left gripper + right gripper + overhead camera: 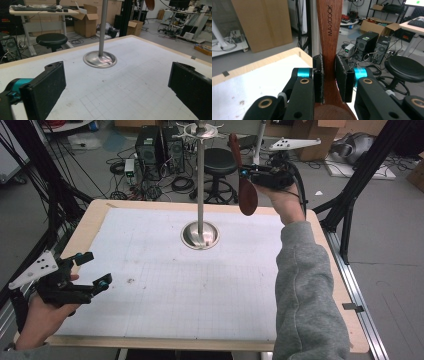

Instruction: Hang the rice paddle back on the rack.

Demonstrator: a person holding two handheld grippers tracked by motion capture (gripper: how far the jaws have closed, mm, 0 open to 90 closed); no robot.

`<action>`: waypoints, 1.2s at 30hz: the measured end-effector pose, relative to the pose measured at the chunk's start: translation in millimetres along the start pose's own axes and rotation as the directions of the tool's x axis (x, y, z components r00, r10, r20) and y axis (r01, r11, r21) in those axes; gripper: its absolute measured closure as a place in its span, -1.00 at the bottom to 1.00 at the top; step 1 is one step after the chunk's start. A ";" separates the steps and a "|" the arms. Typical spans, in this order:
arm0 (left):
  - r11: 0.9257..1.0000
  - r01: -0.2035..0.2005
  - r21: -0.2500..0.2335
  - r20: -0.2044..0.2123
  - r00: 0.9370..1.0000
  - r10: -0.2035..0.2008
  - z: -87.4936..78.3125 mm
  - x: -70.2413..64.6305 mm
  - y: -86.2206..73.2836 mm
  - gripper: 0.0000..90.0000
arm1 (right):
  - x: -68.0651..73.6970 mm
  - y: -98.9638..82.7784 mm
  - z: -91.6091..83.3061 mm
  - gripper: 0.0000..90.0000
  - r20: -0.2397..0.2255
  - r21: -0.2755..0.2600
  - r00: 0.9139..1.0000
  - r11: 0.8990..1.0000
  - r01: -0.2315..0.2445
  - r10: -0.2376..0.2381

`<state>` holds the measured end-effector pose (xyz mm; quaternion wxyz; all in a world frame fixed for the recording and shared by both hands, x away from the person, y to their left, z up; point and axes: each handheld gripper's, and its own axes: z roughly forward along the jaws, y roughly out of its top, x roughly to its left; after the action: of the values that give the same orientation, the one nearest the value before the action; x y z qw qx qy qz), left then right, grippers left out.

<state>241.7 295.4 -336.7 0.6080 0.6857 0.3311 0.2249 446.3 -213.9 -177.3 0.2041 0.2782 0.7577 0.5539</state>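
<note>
- Wooden spoon (243, 180) clamped by the handle in right tongs (248, 171), raised beside the stand's pole (201, 180), near its top hooks (200, 130).
- Left tongs (95, 268) spread apart, empty, low over the table (165, 285).
- Lifting done, apparently; hanging on a hook left.

A robotics or research laboratory. Black desktop computer towers (160, 146) stand on the grey floor amid tangled cables (150, 190), beside a round black stool (220, 162). Open brown cardboard boxes (87, 21), a desk with a black keyboard (35, 8), and black metal frame struts (360, 175) surround the wood-edged white gridded table (150, 270).
</note>
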 end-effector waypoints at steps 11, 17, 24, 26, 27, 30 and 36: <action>1.000 0.006 -0.004 -0.009 1.000 -0.006 -5.1 1.7 -0.7 -0.96 | -0.1 1.2 7.8 0.73 -0.015 -0.023 1.000 1.000 -0.008 0.008; 1.000 0.003 -0.004 -0.009 1.000 -0.003 -6.0 2.1 -0.4 -0.96 | -0.4 1.1 9.9 0.73 -0.011 -0.028 1.000 1.000 -0.014 0.014; 1.000 0.008 -0.004 -0.010 1.000 -0.008 -6.6 3.0 -1.1 -0.96 | 1.5 1.1 13.3 0.73 -0.013 -0.043 1.000 0.999 -0.016 0.016; 1.000 0.008 -0.004 -0.011 1.000 -0.008 -7.0 3.1 -1.3 -0.96 | 2.1 1.2 14.4 0.73 -0.012 -0.045 1.000 0.999 -0.012 0.012; 1.000 0.005 -0.003 -0.012 1.000 -0.005 -7.4 3.3 -1.2 -0.96 | 2.0 1.2 14.7 0.73 -0.011 -0.043 1.000 0.999 -0.015 0.015; 1.000 0.008 -0.008 -0.014 1.000 -0.008 -8.3 3.1 -0.8 -0.96 | 1.7 0.5 16.5 0.73 -0.006 -0.042 1.000 0.999 -0.016 0.016; 1.000 0.007 -0.006 -0.015 1.000 -0.008 -9.6 3.8 -1.0 -0.96 | 1.6 0.3 18.8 0.73 -0.005 -0.048 1.000 0.999 -0.018 0.018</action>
<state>237.2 304.8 -336.6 0.6084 0.6808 0.3375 0.2288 456.8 -199.1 -182.7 0.2041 0.2789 0.7420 0.5744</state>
